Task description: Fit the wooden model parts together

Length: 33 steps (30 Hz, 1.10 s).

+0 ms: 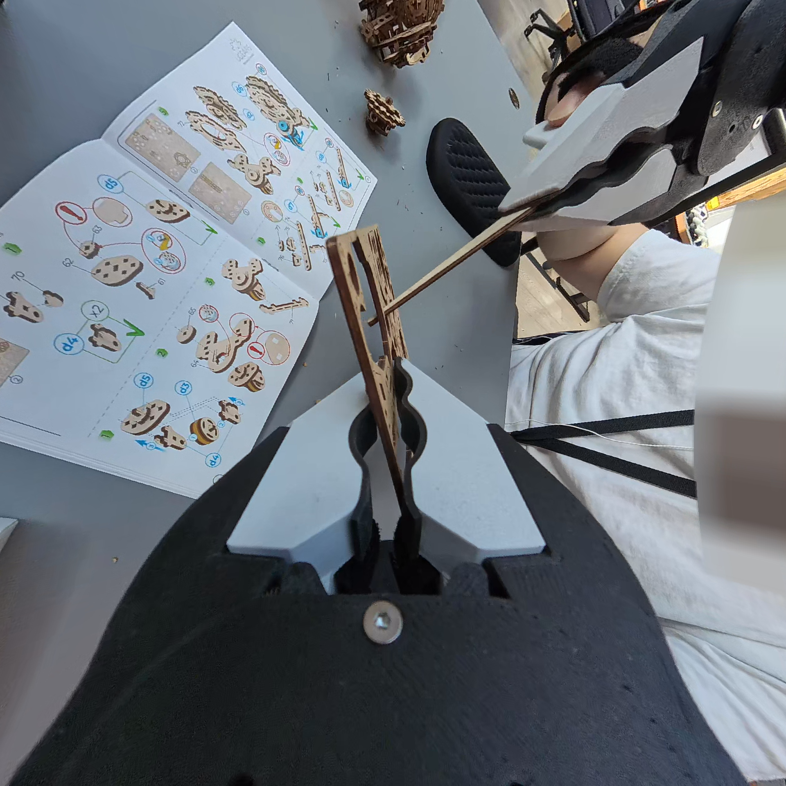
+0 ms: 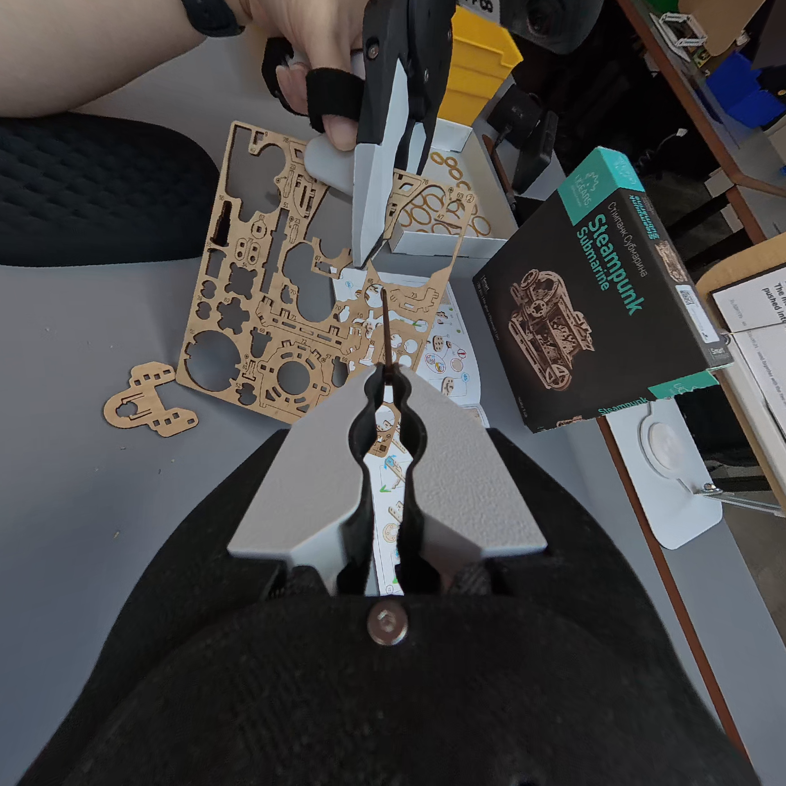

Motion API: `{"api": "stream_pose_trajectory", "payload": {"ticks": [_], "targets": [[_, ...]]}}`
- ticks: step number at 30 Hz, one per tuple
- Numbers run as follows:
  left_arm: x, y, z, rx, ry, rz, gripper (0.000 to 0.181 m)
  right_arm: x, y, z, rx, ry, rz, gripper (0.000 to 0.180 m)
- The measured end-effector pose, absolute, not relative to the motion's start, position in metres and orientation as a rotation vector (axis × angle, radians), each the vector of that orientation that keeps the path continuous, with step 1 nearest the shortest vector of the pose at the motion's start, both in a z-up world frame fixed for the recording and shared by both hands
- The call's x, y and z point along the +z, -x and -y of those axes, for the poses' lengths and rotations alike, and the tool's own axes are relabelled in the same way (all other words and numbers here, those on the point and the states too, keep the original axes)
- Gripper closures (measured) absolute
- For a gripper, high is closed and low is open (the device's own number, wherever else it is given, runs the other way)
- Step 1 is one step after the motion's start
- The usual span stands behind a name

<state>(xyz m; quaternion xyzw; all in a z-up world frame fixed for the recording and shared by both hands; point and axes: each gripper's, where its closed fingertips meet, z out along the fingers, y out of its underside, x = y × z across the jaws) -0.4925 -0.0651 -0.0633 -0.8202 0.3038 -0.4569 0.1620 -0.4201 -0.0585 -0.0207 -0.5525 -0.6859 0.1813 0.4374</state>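
My left gripper (image 1: 389, 371) is shut on a laser-cut wooden sheet (image 1: 374, 293) and holds it upright above the grey table. In the right wrist view the sheet (image 2: 272, 297) faces the camera, full of cut-outs, with the left gripper (image 2: 361, 260) clamped near its upper right. My right gripper (image 2: 387, 371) is shut on a thin wooden stick (image 2: 385, 327). In the left wrist view the right gripper (image 1: 524, 208) comes from the upper right, and the stick's (image 1: 451, 260) tip touches the sheet. A loose wooden part (image 2: 149, 400) lies flat to the left.
An open instruction booklet (image 1: 149, 276) lies on the table (image 1: 446, 297). An assembled wooden model (image 1: 400, 29) and a small gear piece (image 1: 383, 112) sit beyond it. A dark kit box (image 2: 595, 289), a white tray of rings (image 2: 442, 244) and a black padded rest (image 2: 85, 187) stand around. About 9 cm separates my left fingertips from my right.
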Motion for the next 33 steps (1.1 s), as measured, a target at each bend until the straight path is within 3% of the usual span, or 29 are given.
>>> {"api": "stream_pose_trajectory", "payload": {"ticks": [1,8,12,21,23,28,33], "targets": [[-0.061,0.493,0.065,-1.32,2.33,-0.862,0.18,-0.015,0.417,0.06,0.487,1.364,1.685,0.178],[-0.039,0.508,0.069,-1.382,2.233,-0.847,0.18,0.011,0.376,0.064,0.907,1.228,1.442,0.179],[-0.018,0.525,0.07,-1.387,2.154,-0.808,0.18,-0.028,0.356,0.061,1.111,1.387,1.434,0.179],[0.022,0.596,0.077,-1.137,2.076,-0.607,0.18,-0.13,0.375,0.088,0.812,1.541,1.782,0.178],[0.029,0.603,0.082,-1.144,2.045,-0.595,0.18,-0.144,0.377,0.084,0.699,1.555,1.827,0.17],[0.028,0.6,0.09,-1.102,2.063,-0.663,0.18,-0.068,0.418,0.084,0.75,1.362,1.749,0.149],[0.035,0.59,0.096,-1.06,2.043,-0.721,0.18,0.004,0.483,0.056,0.84,1.4,1.527,0.117]]}}
